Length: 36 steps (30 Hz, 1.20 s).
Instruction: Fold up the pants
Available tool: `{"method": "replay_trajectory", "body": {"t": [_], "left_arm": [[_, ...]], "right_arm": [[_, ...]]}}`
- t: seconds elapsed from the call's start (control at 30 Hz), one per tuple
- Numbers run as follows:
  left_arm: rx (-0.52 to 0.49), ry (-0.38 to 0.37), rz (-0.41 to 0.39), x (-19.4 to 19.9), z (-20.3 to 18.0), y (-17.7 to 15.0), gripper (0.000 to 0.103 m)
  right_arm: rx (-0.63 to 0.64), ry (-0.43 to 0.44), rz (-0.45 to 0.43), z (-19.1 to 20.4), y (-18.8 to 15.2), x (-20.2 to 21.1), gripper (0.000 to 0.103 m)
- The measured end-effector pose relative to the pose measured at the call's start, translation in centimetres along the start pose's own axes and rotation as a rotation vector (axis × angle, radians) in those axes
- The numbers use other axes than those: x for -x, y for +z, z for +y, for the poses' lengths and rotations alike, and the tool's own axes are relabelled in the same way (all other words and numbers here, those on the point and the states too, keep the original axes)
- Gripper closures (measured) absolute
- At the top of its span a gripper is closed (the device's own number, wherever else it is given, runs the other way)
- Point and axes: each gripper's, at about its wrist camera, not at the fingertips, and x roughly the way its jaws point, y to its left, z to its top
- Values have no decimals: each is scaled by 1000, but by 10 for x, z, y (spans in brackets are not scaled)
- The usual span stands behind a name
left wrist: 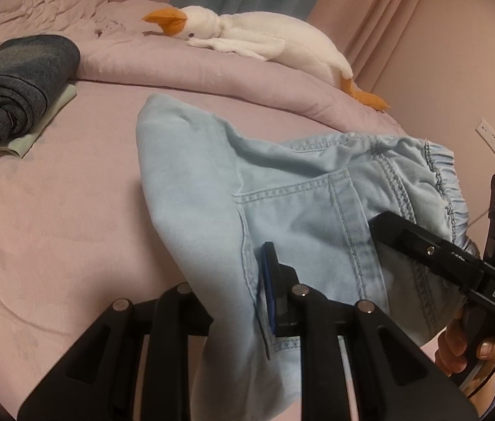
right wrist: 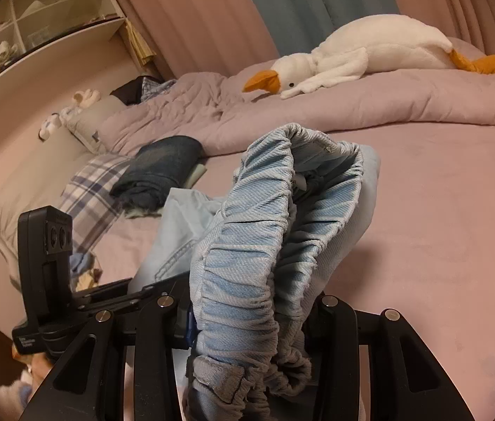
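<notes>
Light blue denim pants [left wrist: 300, 217] with an elastic waistband are held up over the pink bed [left wrist: 54, 210]. My left gripper [left wrist: 247, 301] is shut on the pants by the back pocket's edge; the cloth drapes over its fingers. My right gripper [right wrist: 247, 333] is shut on the bunched elastic waistband [right wrist: 268, 231], which fills the middle of the right wrist view. The right gripper also shows in the left wrist view [left wrist: 429, 249], clamped on the waistband side. The left gripper's body shows at the lower left of the right wrist view [right wrist: 47, 256].
Folded dark jeans [left wrist: 16, 84] lie on a pale folded cloth at the left. A white goose plush [left wrist: 265, 38] lies on the rumpled pink duvet [left wrist: 177, 63] behind. A plaid pillow [right wrist: 93, 189] and shelves [right wrist: 37, 10] are at far left.
</notes>
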Motion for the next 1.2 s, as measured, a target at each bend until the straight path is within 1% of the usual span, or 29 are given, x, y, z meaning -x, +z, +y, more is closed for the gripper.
{"method": "replay_trajectory", "body": {"t": [0.17, 0.27, 0.3, 0.37, 0.47, 0.5, 0.6, 0.67, 0.7, 0.77, 0.83, 0.87, 0.9, 0.93, 1.0, 1.07, 1.1, 1.2], "left_arm": [[17, 18, 27, -21, 10, 8, 85], [28, 34, 65, -39, 19, 9, 85], [36, 41, 86, -47, 24, 7, 85], [38, 70, 99, -56, 30, 5, 84], [59, 52, 106, -59, 40, 3, 71], [65, 46, 109, -60, 44, 2, 68], [63, 56, 110, -60, 45, -1, 65], [41, 92, 105, -54, 41, -1, 60], [32, 112, 101, -51, 40, -2, 57], [32, 126, 93, -40, 43, -7, 57], [42, 131, 86, -28, 48, -13, 56], [48, 128, 83, -22, 50, -17, 56], [54, 126, 78, -15, 53, -22, 56], [56, 127, 79, -13, 54, -25, 56], [68, 134, 87, -11, 58, -35, 54], [77, 137, 101, -15, 59, -42, 54], [71, 148, 94, -18, 57, -44, 53], [-18, 224, 80, -21, 40, -45, 52]], "right_arm": [[-49, 5, 24, -11, 4, -22, 59], [-85, 7, 51, -22, 5, -37, 60], [-110, 7, 72, -29, 3, -46, 59], [-156, 3, 109, -41, -1, -58, 59], [-205, -20, 140, -57, -8, -66, 59], [-230, -23, 153, -64, -11, -67, 57], [-261, -30, 183, -71, -16, -68, 53], [-272, -20, 185, -72, -18, -66, 53], [-279, -19, 185, -71, -17, -63, 51], [-294, -29, 186, -71, -17, -56, 50], [-286, -50, 177, -69, -19, -43, 48], [-269, -64, 172, -69, -20, -38, 45], [-230, -102, 165, -63, -23, -27, 43], [-196, -131, 157, -60, -27, -20, 43], [-152, -160, 155, -58, -34, -9, 43], [-104, -193, 168, -54, -44, -4, 42], [-73, -226, 181, -51, -50, -4, 41], [-19, -277, 178, -52, -57, -16, 36]]}}
